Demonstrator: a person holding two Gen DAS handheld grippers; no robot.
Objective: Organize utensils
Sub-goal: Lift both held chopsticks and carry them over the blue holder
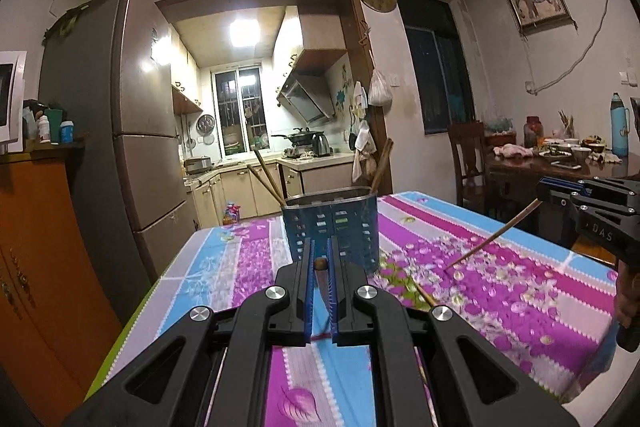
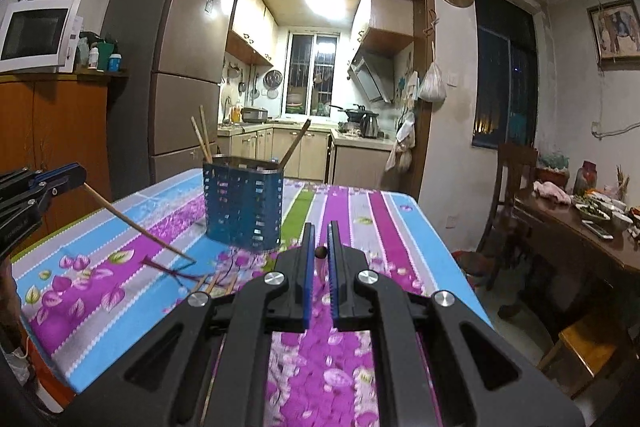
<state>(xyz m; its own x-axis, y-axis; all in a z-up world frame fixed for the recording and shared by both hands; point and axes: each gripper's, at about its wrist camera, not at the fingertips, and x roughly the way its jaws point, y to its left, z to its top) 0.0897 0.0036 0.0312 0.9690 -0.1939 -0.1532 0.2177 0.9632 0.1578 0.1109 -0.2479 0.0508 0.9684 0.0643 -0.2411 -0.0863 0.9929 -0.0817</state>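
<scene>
A blue perforated utensil holder [image 1: 332, 227] [image 2: 244, 203] stands upright on the table, with several wooden chopsticks [image 1: 266, 179] [image 2: 202, 139] leaning out of it. My left gripper [image 1: 320, 247] [image 2: 82, 179] is shut on a chopstick [image 2: 136, 227]; its butt end shows between the pads and the shaft slants down toward the cloth. My right gripper [image 2: 320, 231] [image 1: 540, 193] is likewise shut on a second chopstick [image 1: 492, 237], tip down near the cloth. Both grippers are short of the holder, left and right of it. More loose chopsticks [image 2: 212, 283] [image 1: 424, 293] lie on the cloth.
The table wears a purple, blue and grey flowered cloth [image 1: 520, 267] [image 2: 360, 219]. A fridge [image 1: 148, 147] and an orange cabinet [image 1: 36, 247] stand to the left. To the right are a wooden chair [image 2: 516, 187] and a dining table [image 2: 580, 239] laden with dishes.
</scene>
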